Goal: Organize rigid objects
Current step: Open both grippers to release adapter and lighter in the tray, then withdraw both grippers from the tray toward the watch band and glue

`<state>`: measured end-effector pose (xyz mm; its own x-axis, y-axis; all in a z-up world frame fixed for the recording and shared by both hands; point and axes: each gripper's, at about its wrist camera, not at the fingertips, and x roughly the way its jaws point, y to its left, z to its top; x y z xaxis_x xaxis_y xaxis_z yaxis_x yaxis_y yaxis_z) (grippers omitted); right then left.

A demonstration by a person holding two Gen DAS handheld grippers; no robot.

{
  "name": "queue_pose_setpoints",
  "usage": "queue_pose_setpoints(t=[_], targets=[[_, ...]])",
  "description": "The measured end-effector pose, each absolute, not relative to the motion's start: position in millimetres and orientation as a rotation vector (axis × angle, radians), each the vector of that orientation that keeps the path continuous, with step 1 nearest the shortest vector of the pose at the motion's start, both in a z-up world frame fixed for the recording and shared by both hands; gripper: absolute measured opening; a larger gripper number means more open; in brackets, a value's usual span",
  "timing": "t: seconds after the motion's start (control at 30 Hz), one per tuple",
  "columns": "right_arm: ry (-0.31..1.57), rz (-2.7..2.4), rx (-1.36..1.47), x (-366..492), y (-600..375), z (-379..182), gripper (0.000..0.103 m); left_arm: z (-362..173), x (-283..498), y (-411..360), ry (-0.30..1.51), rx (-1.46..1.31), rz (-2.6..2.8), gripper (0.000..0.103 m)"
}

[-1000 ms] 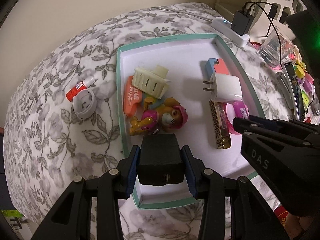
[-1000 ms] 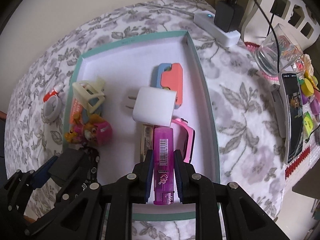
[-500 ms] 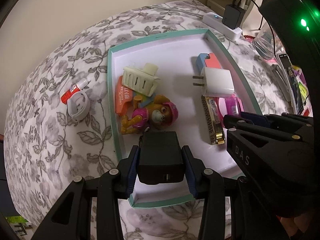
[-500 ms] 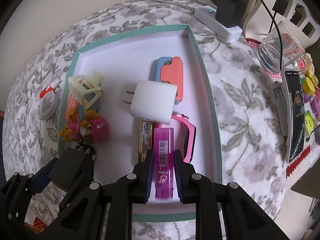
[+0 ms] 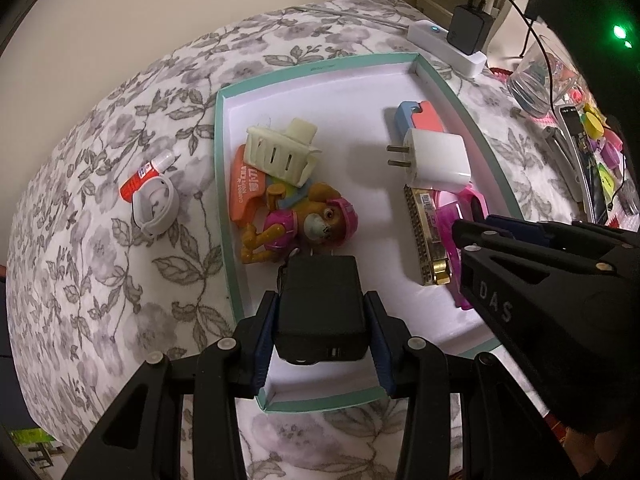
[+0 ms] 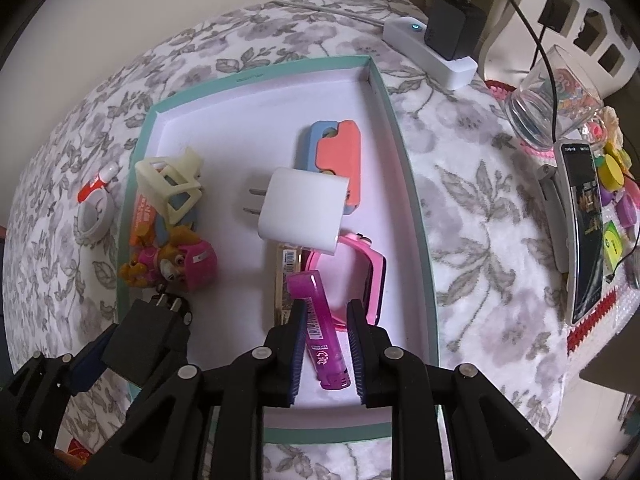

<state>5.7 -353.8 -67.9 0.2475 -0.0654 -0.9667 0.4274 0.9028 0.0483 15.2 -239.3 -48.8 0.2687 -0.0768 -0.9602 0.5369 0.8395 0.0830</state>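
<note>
Released, the purple lighter (image 6: 322, 338) now lies loose between the opened right tool (image 6: 325, 354), while the left tool (image 5: 320, 334) clamps the black charger (image 5: 320, 312).

The tray (image 6: 412, 184) lies on the bed (image 6: 472, 216); in its left part the toy dog (image 6: 180, 264) sits in front of the small basket (image 6: 168, 188), and in its right part the plug cube (image 6: 304, 210) lies between the folding case (image 6: 340, 152) behind it and the harmonica (image 5: 426, 240) in front. The lighter (image 6: 320, 332) lies tilted between the right tongs (image 6: 326, 344) near the tray's front. Left of the tray, on the bed, a cord reel (image 5: 154, 204) rests beside a small tube (image 5: 148, 170), while the power strip (image 6: 432, 50) lies behind the tray's far right corner.
</note>
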Motion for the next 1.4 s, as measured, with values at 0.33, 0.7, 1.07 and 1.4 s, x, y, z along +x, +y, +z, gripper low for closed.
queue_pose_setpoints(t=[0.33,0.7,1.07,1.4], targets=[[1.250,-0.380,0.352,2.2,-362.1,-62.1,0.043,-35.1,28.5,-225.7,1.253,0.339,-0.413,0.052],[1.229,-0.372,0.323,6.2,-353.8,-59.3,0.063,-29.2,61.4,-178.7,1.283,0.177,-0.236,0.061],[1.201,-0.365,0.269,9.9,-345.1,-55.5,0.081,-38.5,72.5,-152.3,1.317,0.105,-0.117,0.083],[1.169,-0.379,0.267,8.8,-348.1,-52.8,0.098,-42.2,74.5,-147.0,1.326,0.088,-0.082,0.083]])
